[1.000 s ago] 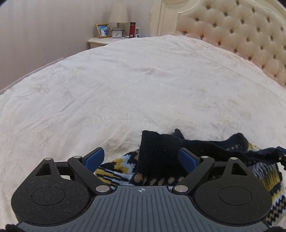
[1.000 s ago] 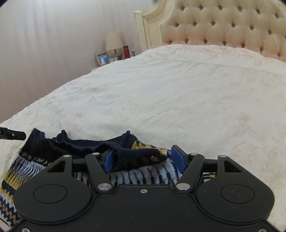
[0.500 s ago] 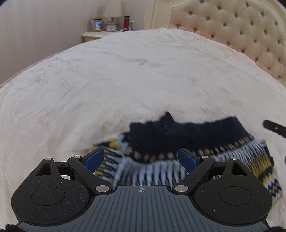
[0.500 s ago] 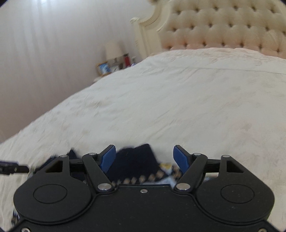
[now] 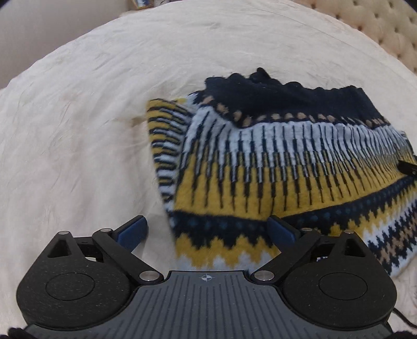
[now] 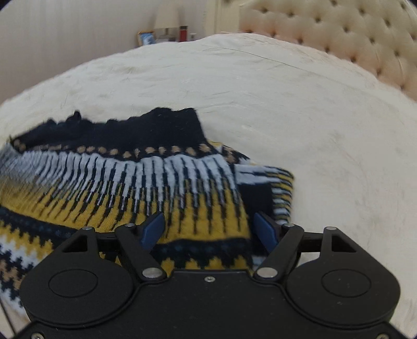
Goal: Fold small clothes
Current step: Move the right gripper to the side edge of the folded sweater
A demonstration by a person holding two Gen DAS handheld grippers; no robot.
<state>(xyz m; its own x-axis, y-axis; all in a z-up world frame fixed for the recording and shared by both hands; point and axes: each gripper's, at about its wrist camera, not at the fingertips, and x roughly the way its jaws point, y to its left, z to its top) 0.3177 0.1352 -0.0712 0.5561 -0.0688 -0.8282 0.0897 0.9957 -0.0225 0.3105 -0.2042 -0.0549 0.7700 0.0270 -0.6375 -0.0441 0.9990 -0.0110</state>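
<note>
A small knitted sweater [image 5: 273,167] in navy, white and yellow patterns lies on the cream bedspread [image 5: 78,130], folded with its navy hem band on the far side. It also shows in the right wrist view [image 6: 135,187]. My left gripper [image 5: 207,230] is open above the sweater's near left edge and holds nothing. My right gripper [image 6: 208,230] is open above the sweater's near right part and holds nothing. A folded sleeve [image 6: 278,187] sticks out at the right side. A tip of the right gripper [image 5: 408,167] shows at the left wrist view's right edge.
The tufted headboard [image 6: 338,31] stands at the far right. A nightstand with a lamp [image 6: 166,23], a photo frame [image 6: 146,37] and a red bottle [image 6: 183,32] is beyond the bed's far side. Wide bedspread [image 6: 312,130] lies around the sweater.
Both grippers let go of the navy hem and pulled back and up. The sweater now lies flatter, with the patterned body spread in front of both cameras.
</note>
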